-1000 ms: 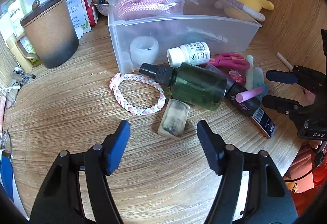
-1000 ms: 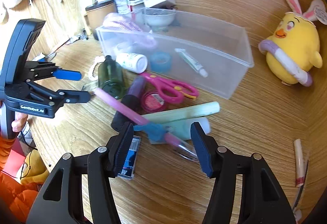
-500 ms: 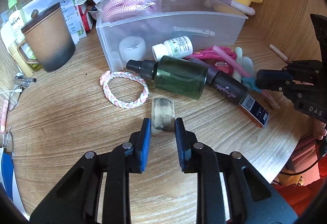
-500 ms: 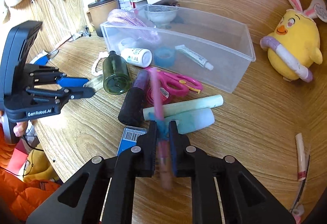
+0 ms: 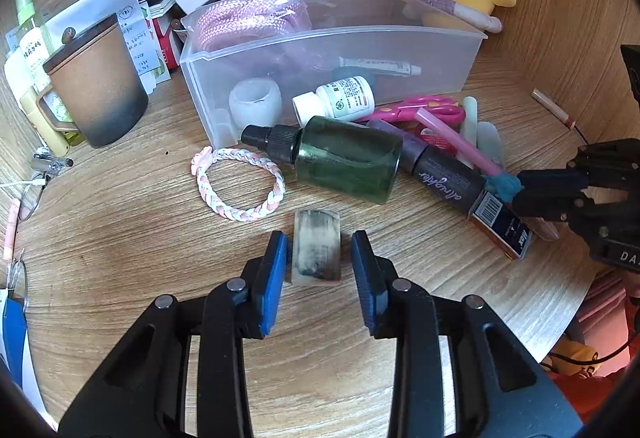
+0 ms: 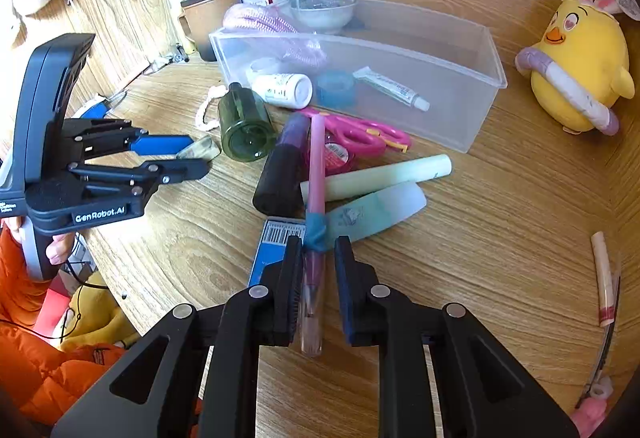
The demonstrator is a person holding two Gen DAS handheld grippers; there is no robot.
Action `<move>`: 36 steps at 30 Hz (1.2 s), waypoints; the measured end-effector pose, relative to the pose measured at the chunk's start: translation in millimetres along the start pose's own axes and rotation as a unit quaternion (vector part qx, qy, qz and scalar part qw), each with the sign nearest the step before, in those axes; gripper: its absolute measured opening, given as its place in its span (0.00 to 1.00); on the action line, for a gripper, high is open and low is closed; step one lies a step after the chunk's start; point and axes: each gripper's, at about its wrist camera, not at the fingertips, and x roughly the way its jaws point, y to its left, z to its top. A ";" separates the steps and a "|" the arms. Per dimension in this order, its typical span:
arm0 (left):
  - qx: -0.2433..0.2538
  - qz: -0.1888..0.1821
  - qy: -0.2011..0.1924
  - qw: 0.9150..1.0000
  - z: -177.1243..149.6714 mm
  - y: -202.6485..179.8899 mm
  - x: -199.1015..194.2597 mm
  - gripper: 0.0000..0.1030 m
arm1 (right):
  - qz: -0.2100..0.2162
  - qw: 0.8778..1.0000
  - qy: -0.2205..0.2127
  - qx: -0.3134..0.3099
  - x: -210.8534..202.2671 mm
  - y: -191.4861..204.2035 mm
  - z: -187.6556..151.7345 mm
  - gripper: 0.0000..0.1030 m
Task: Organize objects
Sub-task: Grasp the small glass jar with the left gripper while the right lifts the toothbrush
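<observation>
My left gripper (image 5: 319, 248) stands open around a small cloudy rectangular block (image 5: 317, 252) on the wooden table; the left pad touches it, the right pad stands apart. My right gripper (image 6: 318, 250) is slightly open around a pink pen with a teal band (image 6: 316, 174); small gaps show on both sides. A clear plastic bin (image 5: 436, 50) holds pink rope (image 5: 252, 18), a tube and a white ring. A green spray bottle (image 5: 344, 158), white pill bottle (image 5: 340, 102), pink scissors (image 6: 356, 132) and a dark tube (image 5: 448, 180) lie in front.
A braided pink-white bracelet (image 5: 236, 184) lies left of the block. A brown mug (image 5: 96, 78) and papers stand at the back left. A yellow chick plush (image 6: 576, 66) sits at the right. A pale green stick (image 6: 380, 176) and a lip tube (image 6: 604, 278) lie on the table.
Both grippers closed on their objects half a second ago and have now opened slightly. The block and the pen stay between the fingers.
</observation>
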 end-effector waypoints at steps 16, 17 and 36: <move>-0.034 0.001 -0.034 0.999 -4.2 7.5 -23.7 0.22 | -0.005 0.998 -0.039 0.040 -15.2 -5.3 -2.0 0.12; -0.036 0.000 -0.040 0.999 -2.5 8.1 -27.9 0.22 | -0.008 0.998 -0.045 0.044 -19.4 -7.1 -1.3 0.12; -0.033 -0.009 -0.145 0.989 64.2 5.6 -74.7 0.22 | -0.033 0.982 -0.167 0.075 -80.6 -36.7 53.7 0.12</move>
